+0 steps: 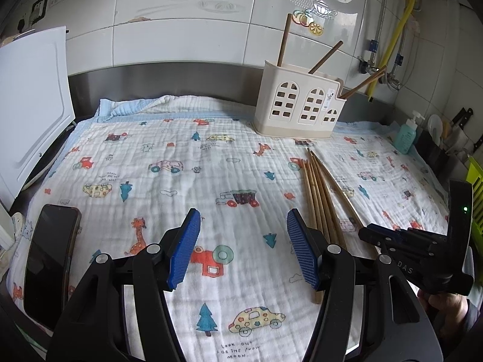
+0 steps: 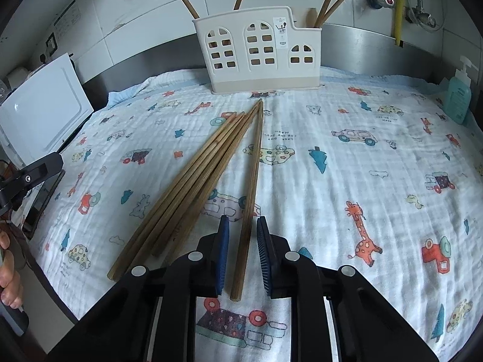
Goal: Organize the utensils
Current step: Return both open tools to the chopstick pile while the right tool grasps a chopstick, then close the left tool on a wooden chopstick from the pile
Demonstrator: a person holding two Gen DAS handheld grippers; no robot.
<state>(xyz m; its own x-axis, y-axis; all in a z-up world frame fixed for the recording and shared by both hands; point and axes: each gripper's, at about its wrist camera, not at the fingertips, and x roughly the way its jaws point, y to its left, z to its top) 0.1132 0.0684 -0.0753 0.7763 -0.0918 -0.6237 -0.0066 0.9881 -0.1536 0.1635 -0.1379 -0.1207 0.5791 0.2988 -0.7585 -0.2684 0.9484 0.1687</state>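
Several wooden chopsticks (image 2: 187, 187) lie fanned on a cartoon-print cloth (image 2: 347, 166), their tips pointing toward a cream utensil holder (image 2: 256, 48) at the back. One chopstick (image 2: 253, 166) lies a little apart on the right. My right gripper (image 2: 243, 218) straddles its near end, with a gap on each side of the stick, so it is open. The holder (image 1: 297, 105) has a few chopsticks standing in it. My left gripper (image 1: 244, 214) hovers open over bare cloth, just left of the chopsticks (image 1: 320, 199), with nothing between its blue pads (image 1: 184, 247).
A dark phone (image 1: 48, 259) lies at the cloth's left edge. A white board (image 1: 30, 105) leans at the far left. A teal soap bottle (image 1: 406, 135) and knives stand at the right, beside a green rack (image 1: 477, 199). A steel backsplash and tiled wall close the back.
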